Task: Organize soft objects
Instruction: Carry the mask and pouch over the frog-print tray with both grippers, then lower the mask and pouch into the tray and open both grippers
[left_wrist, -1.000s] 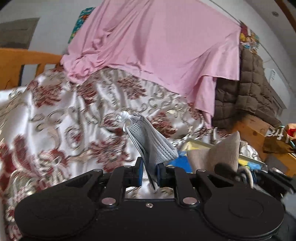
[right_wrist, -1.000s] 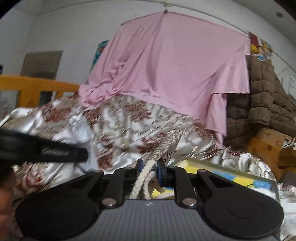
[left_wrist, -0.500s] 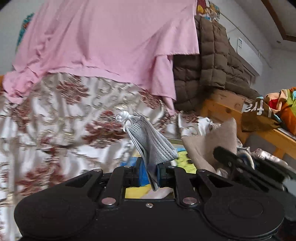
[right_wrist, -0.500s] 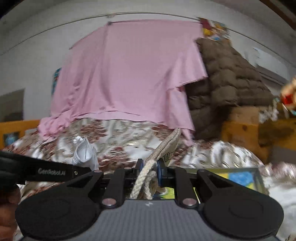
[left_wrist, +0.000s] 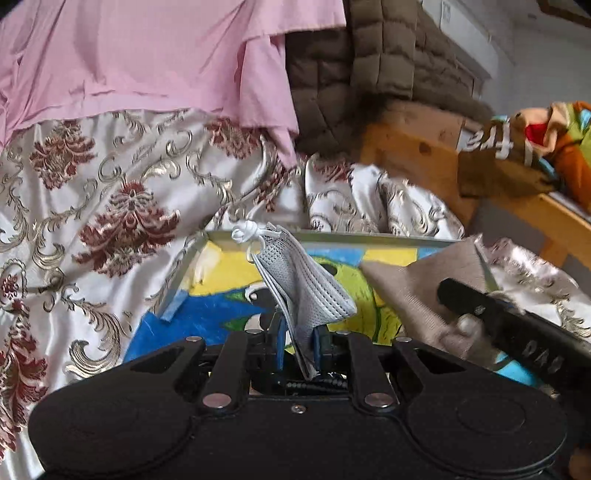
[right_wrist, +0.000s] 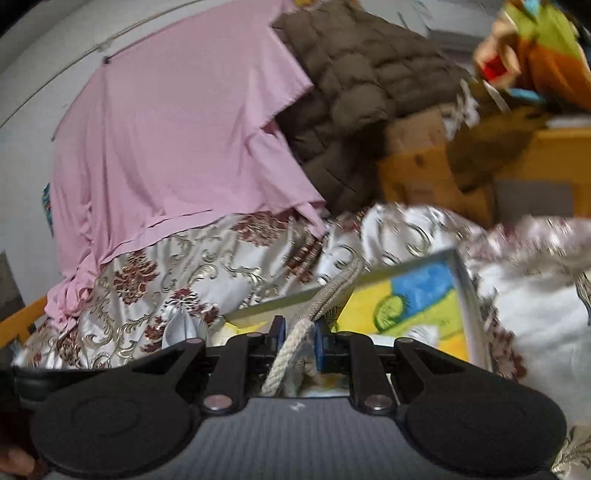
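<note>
The grey mesh pouch (left_wrist: 299, 280), perforated with a knotted white cord, is pinched in the left gripper (left_wrist: 297, 341); the beige woven bag (right_wrist: 334, 291), by its rope handle, in the right gripper (right_wrist: 299, 341). Both views have swung from the pink sheet (left_wrist: 147, 55) to the painted tray (left_wrist: 369, 240), which now lies just beneath both items, likely their destination. Around the tray is glossy brocade bedspread (left_wrist: 92, 192); beyond it, a quilted brown coat (left_wrist: 369, 55).
</note>
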